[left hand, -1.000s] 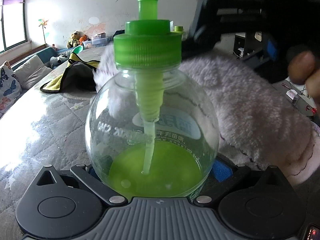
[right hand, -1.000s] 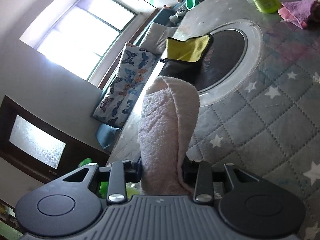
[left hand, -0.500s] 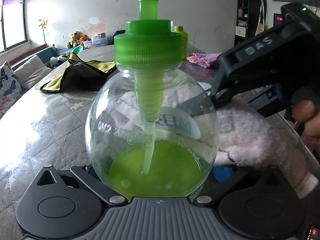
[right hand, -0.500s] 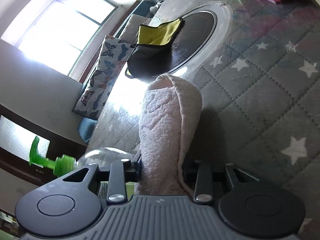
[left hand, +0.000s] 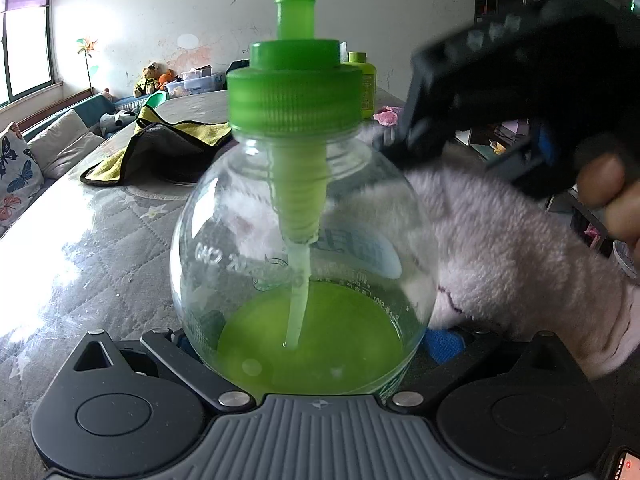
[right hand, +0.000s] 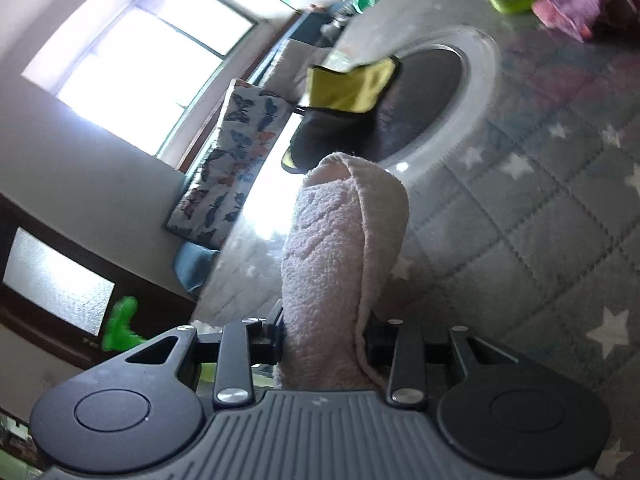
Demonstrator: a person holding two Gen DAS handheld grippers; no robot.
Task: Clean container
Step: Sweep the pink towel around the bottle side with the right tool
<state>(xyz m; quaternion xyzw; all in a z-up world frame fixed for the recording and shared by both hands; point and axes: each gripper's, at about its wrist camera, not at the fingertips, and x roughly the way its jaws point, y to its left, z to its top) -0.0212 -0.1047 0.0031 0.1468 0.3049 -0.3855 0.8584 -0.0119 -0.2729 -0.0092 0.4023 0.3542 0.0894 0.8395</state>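
Observation:
A round clear bottle with a green pump cap and green liquid at its bottom fills the left wrist view. My left gripper is shut on its lower body, holding it upright. A pale pink fluffy towel presses against the bottle's right side. In the right wrist view the same towel sticks out as a folded roll from my right gripper, which is shut on it. The right gripper's black body and a person's fingers show at the upper right of the left wrist view.
A grey quilted star-pattern table cover lies under everything. On it are a yellow-and-black cloth over a round dark plate, a green bottle and a pink cloth at the far side. A butterfly cushion leans by the window.
The right gripper with the towel dropped low half a second ago and has now risen again along the bottle's right side. The bottle stays still in my left gripper.

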